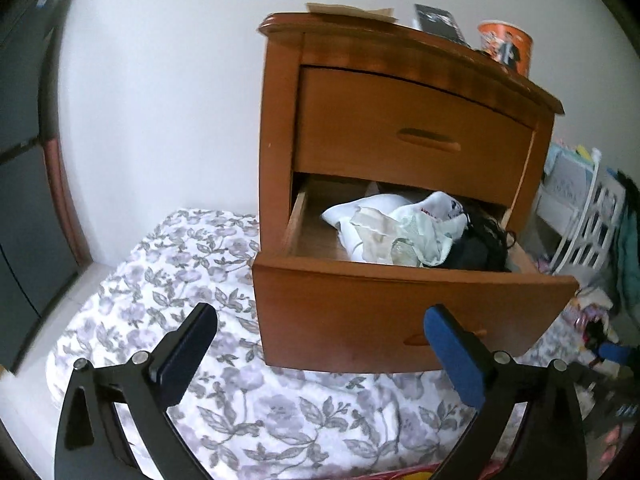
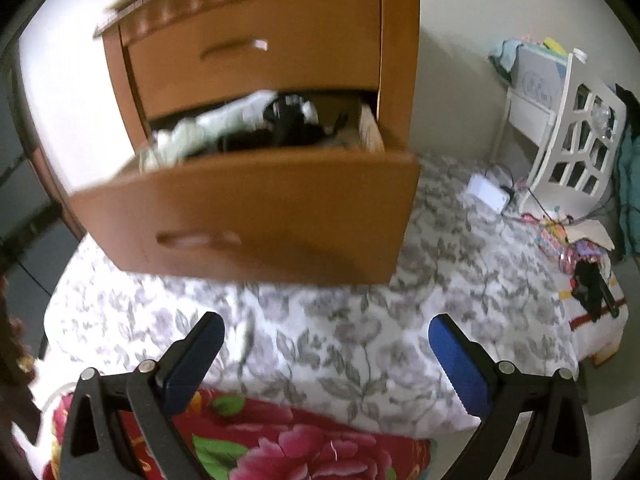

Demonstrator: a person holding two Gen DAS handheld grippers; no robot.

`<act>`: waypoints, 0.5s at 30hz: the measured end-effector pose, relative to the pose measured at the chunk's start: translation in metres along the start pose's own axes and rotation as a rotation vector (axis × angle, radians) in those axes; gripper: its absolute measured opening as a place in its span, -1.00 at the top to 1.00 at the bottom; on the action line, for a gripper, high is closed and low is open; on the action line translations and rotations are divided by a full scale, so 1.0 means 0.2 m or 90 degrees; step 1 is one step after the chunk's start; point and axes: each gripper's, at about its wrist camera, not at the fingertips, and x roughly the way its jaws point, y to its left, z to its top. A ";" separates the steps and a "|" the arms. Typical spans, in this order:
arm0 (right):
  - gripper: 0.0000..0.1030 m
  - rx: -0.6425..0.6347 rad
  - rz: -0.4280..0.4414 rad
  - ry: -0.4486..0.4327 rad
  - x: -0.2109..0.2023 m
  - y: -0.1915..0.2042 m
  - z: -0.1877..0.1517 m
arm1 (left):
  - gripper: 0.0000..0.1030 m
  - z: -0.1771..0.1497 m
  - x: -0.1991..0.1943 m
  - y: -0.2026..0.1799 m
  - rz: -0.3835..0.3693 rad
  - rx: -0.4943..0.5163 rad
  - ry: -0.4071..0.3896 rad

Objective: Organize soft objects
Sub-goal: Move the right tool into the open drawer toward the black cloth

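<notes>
A wooden nightstand [image 1: 400, 92] stands by the wall with its lower drawer [image 1: 400, 312] pulled out. White and pale green garments [image 1: 396, 228] lie bunched in the drawer beside black clothing [image 1: 480, 248]. My left gripper [image 1: 320, 332] is open in front of the drawer's face, nothing between its fingers. In the right wrist view the same drawer [image 2: 248, 216] holds the pale garments [image 2: 188, 136] and the black clothing [image 2: 288, 124]. My right gripper [image 2: 326, 346] is open over the floral bedspread [image 2: 340, 344], holding nothing.
The grey floral bedspread [image 1: 168, 312] covers the bed under the drawer. A red flowered cloth [image 2: 288, 444] lies at the near edge. A white rack [image 2: 576, 140], a white box with cables [image 2: 488, 196] and small clutter [image 2: 588, 276] sit at right. An orange cup [image 1: 506, 46] tops the nightstand.
</notes>
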 end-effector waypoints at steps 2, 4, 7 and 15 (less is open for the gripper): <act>-1.00 0.003 0.019 -0.019 -0.03 -0.01 0.07 | -1.00 -0.02 0.02 0.02 -0.014 -0.020 0.005; -1.00 0.000 0.033 -0.037 -0.06 0.00 0.14 | -1.00 -0.04 0.06 0.04 -0.027 -0.030 0.019; -1.00 -0.021 0.046 -0.078 -0.12 0.04 0.27 | -1.00 -0.06 0.10 0.04 -0.013 -0.022 0.028; -1.00 -0.029 0.067 -0.110 -0.12 0.08 0.55 | -1.00 -0.11 0.16 0.02 0.003 0.006 0.044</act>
